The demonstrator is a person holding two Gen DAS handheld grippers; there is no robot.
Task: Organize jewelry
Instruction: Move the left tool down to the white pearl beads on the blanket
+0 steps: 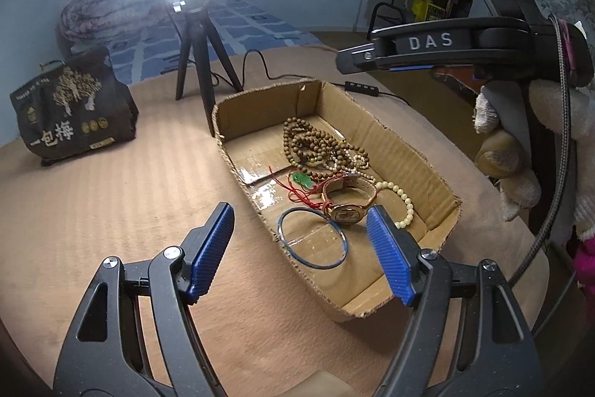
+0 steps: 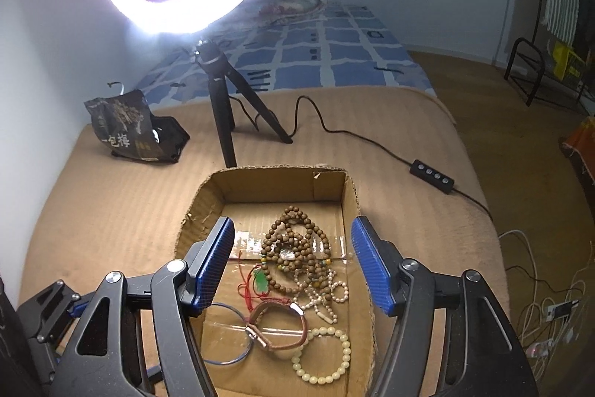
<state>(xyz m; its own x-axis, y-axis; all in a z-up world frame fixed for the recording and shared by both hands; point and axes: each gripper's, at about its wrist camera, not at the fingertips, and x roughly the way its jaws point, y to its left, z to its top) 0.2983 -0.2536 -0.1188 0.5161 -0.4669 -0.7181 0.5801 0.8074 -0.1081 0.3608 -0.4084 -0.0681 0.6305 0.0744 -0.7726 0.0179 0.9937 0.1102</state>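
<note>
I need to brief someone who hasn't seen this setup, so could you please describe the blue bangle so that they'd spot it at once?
Look in the open cardboard box in front of the ring light's tripod. At the end opposite the tripod lies the blue bangle, beside the wristwatch. It alone is a thin, plain hoop; its neighbours are beaded or strapped.

One box, one watch, one bangle
</note>
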